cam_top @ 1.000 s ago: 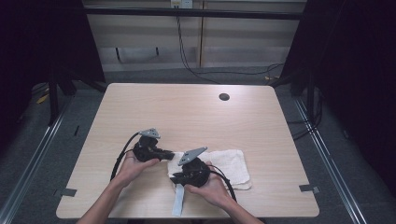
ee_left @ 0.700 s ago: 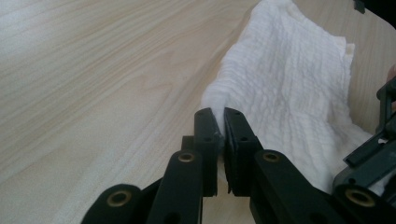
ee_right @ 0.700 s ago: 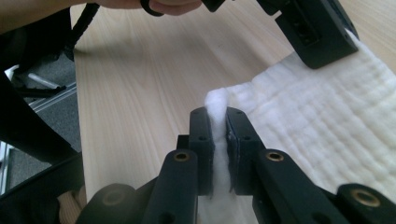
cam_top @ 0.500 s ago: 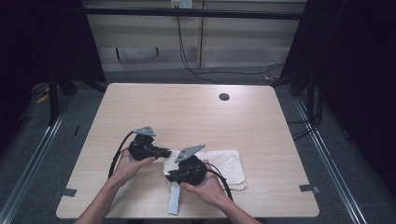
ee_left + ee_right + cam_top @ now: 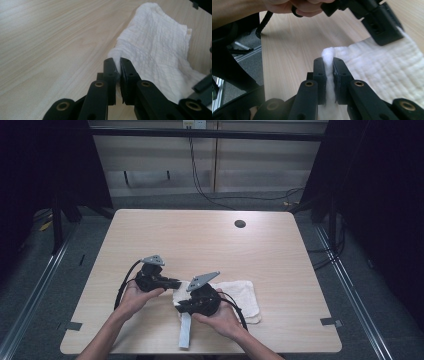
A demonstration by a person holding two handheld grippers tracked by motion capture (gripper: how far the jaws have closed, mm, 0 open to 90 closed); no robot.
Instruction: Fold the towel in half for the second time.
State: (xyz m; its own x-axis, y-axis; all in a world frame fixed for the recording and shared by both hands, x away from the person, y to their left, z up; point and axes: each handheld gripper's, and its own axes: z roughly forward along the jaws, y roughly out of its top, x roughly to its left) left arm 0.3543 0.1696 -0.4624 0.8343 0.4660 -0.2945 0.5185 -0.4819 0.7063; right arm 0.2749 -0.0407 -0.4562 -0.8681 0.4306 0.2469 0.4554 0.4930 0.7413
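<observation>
While both clamp the white towel | left tool | right tool | grommet hole well apart

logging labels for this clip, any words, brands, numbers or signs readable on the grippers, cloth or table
None can be read: no print shows on the white cloth, the left gripper, the right gripper or the table.

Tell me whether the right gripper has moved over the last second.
Yes, slightly. The right gripper has drifted left and toward the table's near edge, judged against the dark hole.
</observation>
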